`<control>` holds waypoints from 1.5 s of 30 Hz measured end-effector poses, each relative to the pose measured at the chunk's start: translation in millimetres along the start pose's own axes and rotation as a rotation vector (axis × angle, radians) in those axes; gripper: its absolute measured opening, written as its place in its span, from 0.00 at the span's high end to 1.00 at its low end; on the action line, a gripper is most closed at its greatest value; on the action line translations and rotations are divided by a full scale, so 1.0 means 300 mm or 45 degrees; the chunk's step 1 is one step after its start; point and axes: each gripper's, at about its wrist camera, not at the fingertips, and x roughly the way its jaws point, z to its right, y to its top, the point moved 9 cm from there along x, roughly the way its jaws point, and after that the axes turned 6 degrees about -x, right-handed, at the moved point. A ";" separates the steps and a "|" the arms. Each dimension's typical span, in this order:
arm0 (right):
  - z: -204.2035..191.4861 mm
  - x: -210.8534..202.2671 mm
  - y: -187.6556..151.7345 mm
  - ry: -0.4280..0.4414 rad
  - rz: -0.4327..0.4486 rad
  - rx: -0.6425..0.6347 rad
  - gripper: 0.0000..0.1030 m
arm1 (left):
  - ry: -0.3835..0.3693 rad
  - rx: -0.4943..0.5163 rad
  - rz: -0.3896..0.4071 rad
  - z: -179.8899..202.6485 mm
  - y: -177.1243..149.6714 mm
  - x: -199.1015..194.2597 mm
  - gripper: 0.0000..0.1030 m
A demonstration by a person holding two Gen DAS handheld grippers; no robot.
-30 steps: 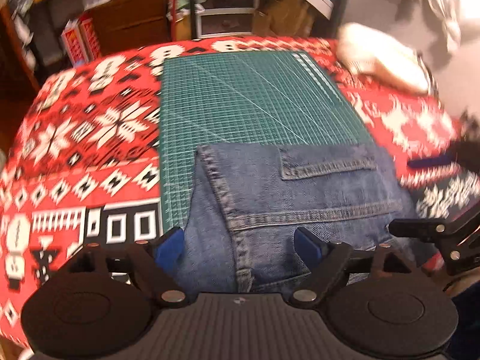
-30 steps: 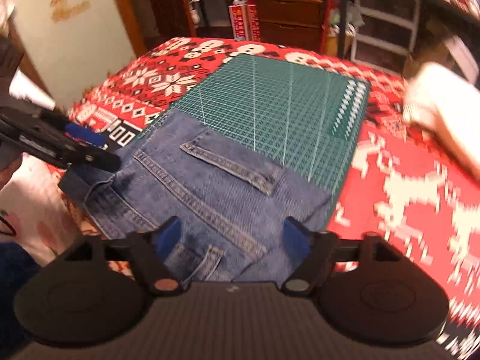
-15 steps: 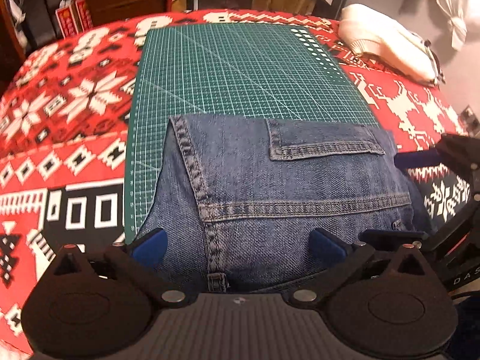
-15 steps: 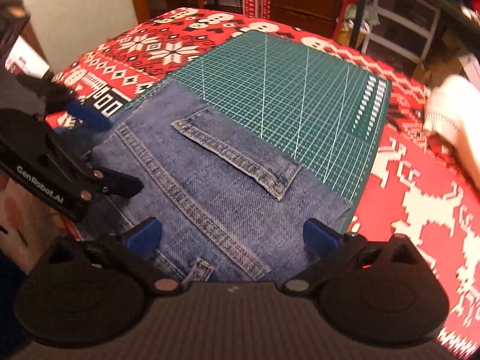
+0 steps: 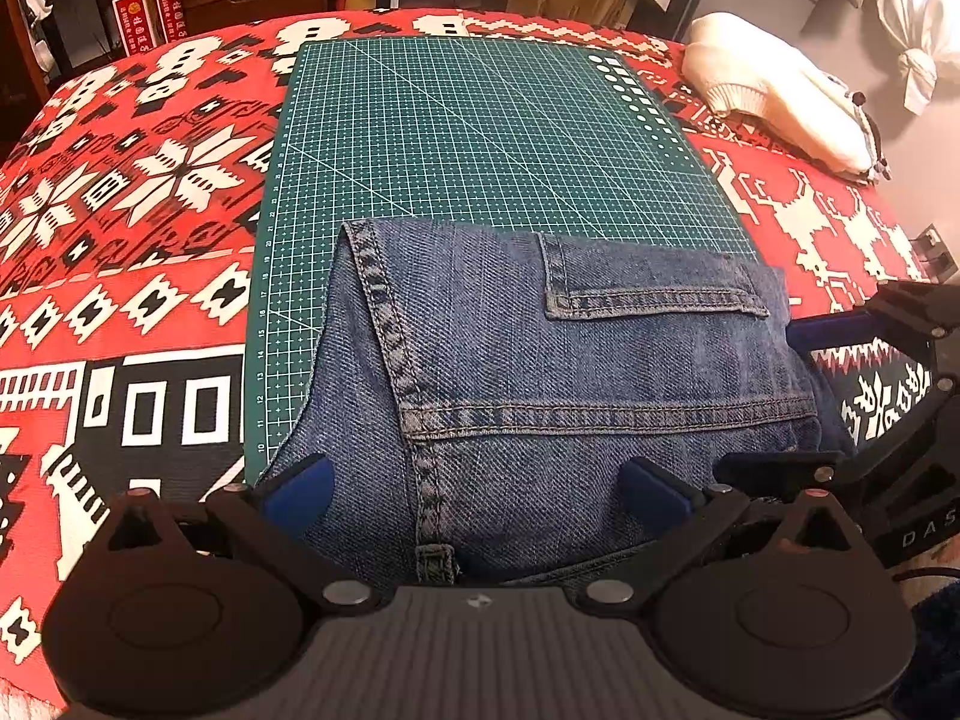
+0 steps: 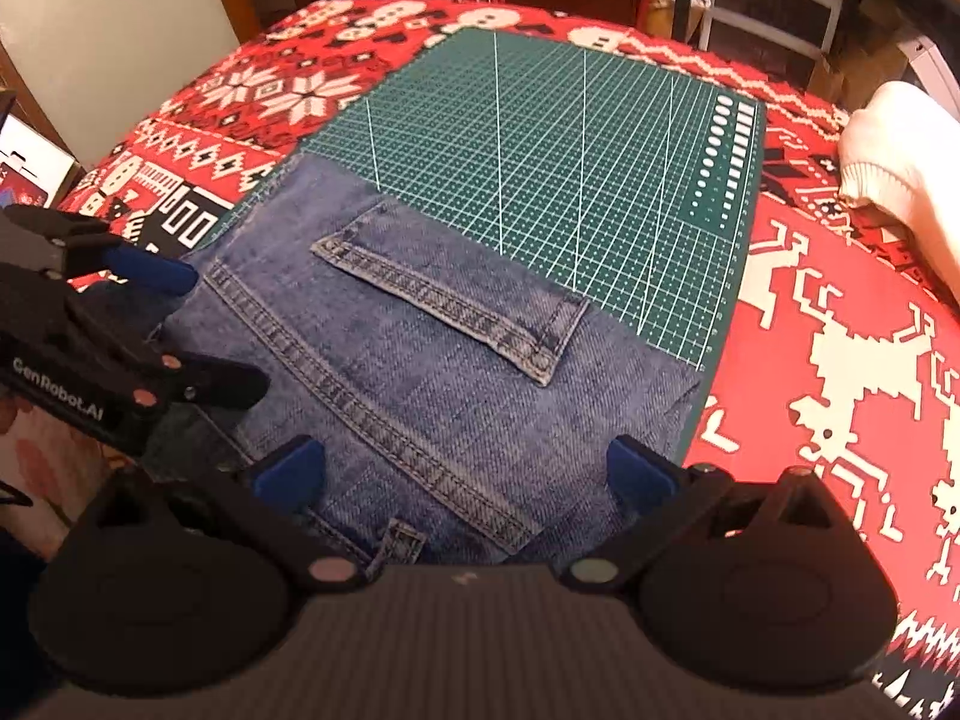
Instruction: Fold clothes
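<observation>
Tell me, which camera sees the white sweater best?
The left wrist view: the white sweater lies nearly whole at the far right of the table there. The right wrist view catches only its ribbed end, cut off at the picture's right edge.

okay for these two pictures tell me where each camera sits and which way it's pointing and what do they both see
Left wrist: sits on the left tongs, looking forward and steeply down over folded jeans on a green cutting mat; its own open blue-padded fingers show, plus the right tongs at the right edge.
Right wrist: sits on the right tongs, looking down at the same jeans from the other side; own open fingers show, left tongs at the left edge.
Shared: jeans, mat, red patterned cloth, cream garment.
</observation>
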 end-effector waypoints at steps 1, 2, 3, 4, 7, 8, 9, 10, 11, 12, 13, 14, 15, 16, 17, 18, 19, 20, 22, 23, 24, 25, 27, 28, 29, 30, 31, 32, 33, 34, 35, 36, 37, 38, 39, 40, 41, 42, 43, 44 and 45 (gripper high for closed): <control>0.001 0.002 0.003 0.001 -0.014 0.001 0.00 | -0.003 0.003 0.000 0.000 0.000 0.000 0.00; 0.003 0.004 0.005 0.002 -0.026 0.003 0.00 | -0.005 0.006 0.001 -0.001 0.000 0.000 0.00; 0.004 0.005 0.007 0.003 -0.035 0.008 0.00 | -0.008 0.009 0.001 -0.001 0.001 0.001 0.00; 0.005 0.006 0.008 0.001 -0.037 0.013 0.00 | -0.006 0.007 0.012 -0.001 -0.001 0.000 0.00; 0.003 0.010 0.006 -0.024 -0.021 0.034 0.00 | 0.000 0.002 0.043 -0.001 -0.005 -0.001 0.00; 0.002 0.011 0.004 -0.033 -0.014 0.039 0.00 | 0.002 0.001 0.049 -0.001 -0.007 -0.002 0.00; -0.001 0.012 0.002 -0.040 -0.010 0.039 0.00 | 0.001 0.002 0.048 -0.003 -0.005 -0.002 0.00; -0.003 0.013 0.002 -0.044 -0.010 0.039 0.00 | 0.000 0.001 0.045 -0.003 -0.004 -0.002 0.00; -0.002 0.013 0.001 -0.045 -0.010 0.044 0.00 | 0.001 -0.002 0.042 -0.004 -0.003 -0.001 0.00; -0.001 0.013 0.001 -0.044 -0.012 0.052 0.00 | 0.003 -0.004 0.043 -0.004 -0.002 -0.001 0.00; 0.000 0.014 0.000 -0.044 -0.012 0.059 0.00 | 0.006 -0.006 0.043 -0.004 -0.001 -0.001 0.00; 0.002 0.013 0.000 -0.043 -0.011 0.063 0.00 | 0.009 -0.008 0.044 -0.004 0.000 0.000 0.00; 0.003 0.013 0.000 -0.044 -0.010 0.066 0.00 | 0.010 -0.010 0.047 -0.004 0.000 -0.001 0.00; 0.003 0.012 -0.001 -0.045 -0.007 0.066 0.00 | 0.010 -0.013 0.049 -0.004 0.001 -0.001 0.00; 0.002 0.013 -0.001 -0.046 -0.003 0.066 0.00 | 0.010 -0.015 0.052 -0.004 0.001 -0.001 0.00; 0.001 0.012 -0.001 -0.048 0.003 0.067 0.00 | 0.011 -0.022 0.054 -0.005 0.002 -0.001 0.00; 0.001 0.010 -0.002 -0.050 0.010 0.068 0.00 | 0.013 -0.029 0.055 -0.006 0.003 -0.001 0.00; 0.000 0.009 -0.002 -0.052 0.011 0.068 0.00 | 0.015 -0.034 0.054 -0.006 0.004 -0.001 0.00; 0.000 0.010 -0.001 -0.052 0.000 0.069 0.00 | 0.017 -0.040 0.049 -0.006 0.007 0.000 0.00; 0.001 0.010 0.000 -0.049 -0.007 0.072 0.00 | 0.016 -0.041 0.046 -0.006 0.008 0.000 0.00; 0.002 0.011 0.002 -0.047 -0.012 0.074 0.00 | 0.017 -0.040 0.044 -0.006 0.008 0.000 0.00; 0.002 0.012 0.002 -0.045 -0.015 0.075 0.00 | 0.018 -0.040 0.043 -0.006 0.009 0.000 0.00; 0.001 0.011 0.000 -0.048 -0.004 0.077 0.00 | 0.019 -0.040 0.041 -0.006 0.009 0.001 0.00; -0.001 0.010 -0.002 -0.051 0.005 0.075 0.00 | 0.019 -0.040 0.040 -0.005 0.010 0.001 0.00; -0.002 0.009 -0.004 -0.054 0.014 0.074 0.00 | 0.021 -0.045 0.033 -0.006 0.011 0.001 0.00; -0.003 0.008 -0.004 -0.057 0.021 0.073 0.00 | 0.023 -0.050 0.025 -0.007 0.013 0.002 0.00; -0.003 0.008 -0.004 -0.057 0.023 0.077 0.00 | 0.025 -0.055 0.017 -0.008 0.015 0.003 0.00; -0.002 0.007 -0.004 -0.056 0.023 0.083 0.00 | 0.027 -0.061 0.009 -0.009 0.016 0.003 0.00; -0.001 0.005 -0.005 -0.055 0.019 0.093 0.00 | 0.033 -0.070 -0.006 -0.010 0.019 0.004 0.00; 0.000 0.004 -0.005 -0.054 0.014 0.107 0.00 | 0.039 -0.080 -0.021 -0.011 0.021 0.005 0.00; 0.002 0.003 -0.005 -0.053 0.008 0.121 0.00 | 0.044 -0.086 -0.034 -0.012 0.024 0.006 0.00; 0.003 0.001 -0.006 -0.052 0.002 0.135 0.00 | 0.052 -0.094 -0.047 -0.012 0.025 0.006 0.00; 0.004 -0.001 -0.006 -0.051 -0.004 0.146 0.00 | 0.059 -0.101 -0.061 -0.012 0.027 0.006 0.00; 0.004 -0.003 -0.006 -0.049 -0.010 0.153 0.00 | 0.062 -0.113 -0.077 -0.010 0.029 0.004 0.01; 0.003 -0.006 -0.007 -0.047 -0.014 0.159 0.00 | 0.064 -0.125 -0.094 -0.008 0.031 0.002 0.04; 0.001 -0.011 -0.008 -0.046 -0.016 0.165 0.00 | 0.067 -0.137 -0.111 -0.006 0.033 -0.001 0.09; -0.001 -0.019 -0.008 -0.043 -0.014 0.168 0.00 | 0.056 -0.160 -0.125 -0.002 0.035 -0.007 0.13; -0.004 -0.027 -0.007 -0.038 -0.010 0.169 0.00 | 0.044 -0.184 -0.139 0.001 0.037 -0.014 0.19; -0.008 -0.039 -0.005 -0.034 -0.003 0.166 0.00 | 0.032 -0.208 -0.154 0.005 0.040 -0.021 0.21; -0.011 -0.052 -0.003 -0.033 0.008 0.162 0.00 | 0.025 -0.238 -0.160 0.005 0.045 -0.031 0.22; -0.012 -0.067 -0.001 -0.034 0.022 0.162 0.00 | 0.012 -0.263 -0.161 0.005 0.052 -0.043 0.27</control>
